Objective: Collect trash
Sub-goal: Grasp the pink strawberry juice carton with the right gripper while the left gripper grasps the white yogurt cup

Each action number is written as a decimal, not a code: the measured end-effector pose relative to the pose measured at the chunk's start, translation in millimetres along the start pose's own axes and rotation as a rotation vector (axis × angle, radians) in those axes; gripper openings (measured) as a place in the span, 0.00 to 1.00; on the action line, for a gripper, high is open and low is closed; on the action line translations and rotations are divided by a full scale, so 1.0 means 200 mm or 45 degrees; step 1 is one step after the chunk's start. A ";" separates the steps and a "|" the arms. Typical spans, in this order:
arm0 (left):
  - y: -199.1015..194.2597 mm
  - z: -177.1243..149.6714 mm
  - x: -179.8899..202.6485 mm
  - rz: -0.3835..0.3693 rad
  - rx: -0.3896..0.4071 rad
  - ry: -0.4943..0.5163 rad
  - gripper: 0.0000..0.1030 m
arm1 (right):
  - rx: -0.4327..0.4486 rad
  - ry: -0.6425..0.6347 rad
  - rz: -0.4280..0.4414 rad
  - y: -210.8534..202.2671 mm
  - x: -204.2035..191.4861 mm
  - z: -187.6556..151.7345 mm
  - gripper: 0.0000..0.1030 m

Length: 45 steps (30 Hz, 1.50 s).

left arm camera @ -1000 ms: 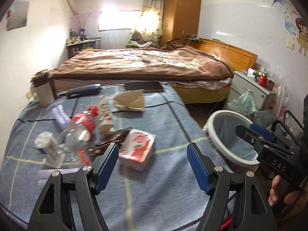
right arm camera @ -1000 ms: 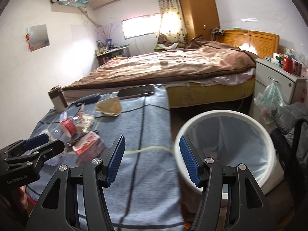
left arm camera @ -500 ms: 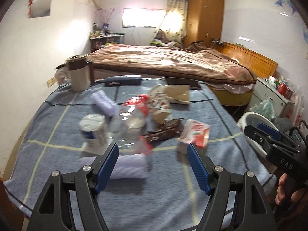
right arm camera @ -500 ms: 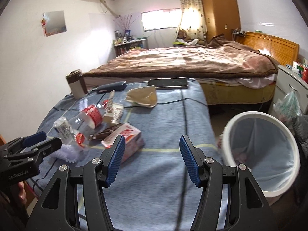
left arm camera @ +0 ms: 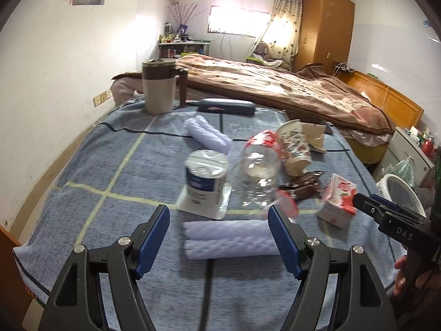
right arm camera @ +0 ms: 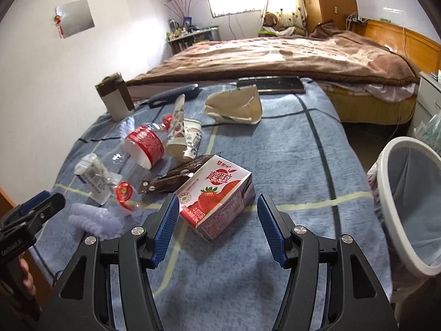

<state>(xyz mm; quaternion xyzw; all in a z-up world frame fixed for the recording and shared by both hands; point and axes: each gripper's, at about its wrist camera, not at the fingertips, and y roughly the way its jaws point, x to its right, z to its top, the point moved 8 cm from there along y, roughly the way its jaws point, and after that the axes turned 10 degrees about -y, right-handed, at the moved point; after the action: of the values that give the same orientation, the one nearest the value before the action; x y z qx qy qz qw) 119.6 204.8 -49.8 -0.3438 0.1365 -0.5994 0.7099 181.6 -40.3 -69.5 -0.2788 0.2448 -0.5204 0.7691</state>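
Bedroom, blue blanket (right arm camera: 289, 165) w/ litter. Both grippers swung from bin (right arm camera: 408, 209) toward trash: left gripper (left arm camera: 219, 238) apart over foam roll (left arm camera: 228, 238), right gripper (right arm camera: 217, 229) apart around milk carton (right arm camera: 217, 195). Pickups next.

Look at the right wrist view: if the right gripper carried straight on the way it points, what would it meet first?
Most likely the strawberry drink carton, which lies just ahead of the open right gripper, slightly towards its left finger; depth is hard to judge.

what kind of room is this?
Most likely a home bedroom: a bed with a brown blanket, a wooden wardrobe, and a nightstand beside the bed.
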 end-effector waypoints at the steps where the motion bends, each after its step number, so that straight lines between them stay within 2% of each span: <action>1: 0.01 0.00 -0.01 0.003 -0.002 -0.003 0.73 | -0.012 0.003 0.001 0.02 -0.01 0.00 0.59; 9: 0.10 0.04 -0.10 0.021 -0.024 -0.040 0.73 | -0.101 0.013 -0.019 0.13 -0.05 0.01 0.60; 12: 0.13 0.06 -0.11 0.013 -0.035 -0.052 0.73 | -0.112 0.008 -0.050 0.16 -0.05 0.03 0.66; 21: 0.17 0.08 -0.09 -0.003 -0.043 -0.050 0.73 | -0.149 -0.029 -0.104 0.23 -0.08 0.08 0.71; 26: 0.20 0.09 -0.08 -0.001 -0.055 -0.054 0.73 | -0.168 0.043 0.000 0.28 -0.08 0.07 0.71; 31: 0.25 0.10 -0.10 0.013 -0.070 -0.057 0.73 | -0.157 0.101 0.039 0.28 -0.08 0.06 0.71; 32: 0.25 0.10 -0.10 0.013 -0.070 -0.053 0.73 | -0.148 0.104 0.042 0.27 -0.08 0.06 0.69; 36: 0.29 0.11 -0.11 0.013 -0.081 -0.055 0.73 | -0.096 0.096 0.024 0.25 -0.09 0.08 0.41; 37: 0.30 0.11 -0.11 0.013 -0.081 -0.060 0.73 | -0.091 0.091 0.015 0.25 -0.08 0.08 0.38; 45: 0.33 0.13 -0.07 -0.009 -0.070 -0.050 0.73 | -0.073 0.037 -0.027 0.22 -0.07 0.09 0.38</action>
<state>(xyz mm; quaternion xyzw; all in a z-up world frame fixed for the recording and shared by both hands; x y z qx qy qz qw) 181.0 230.2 -77.5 -0.3753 0.1380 -0.5910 0.7006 218.3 -10.8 -86.3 -0.2958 0.2678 -0.5252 0.7517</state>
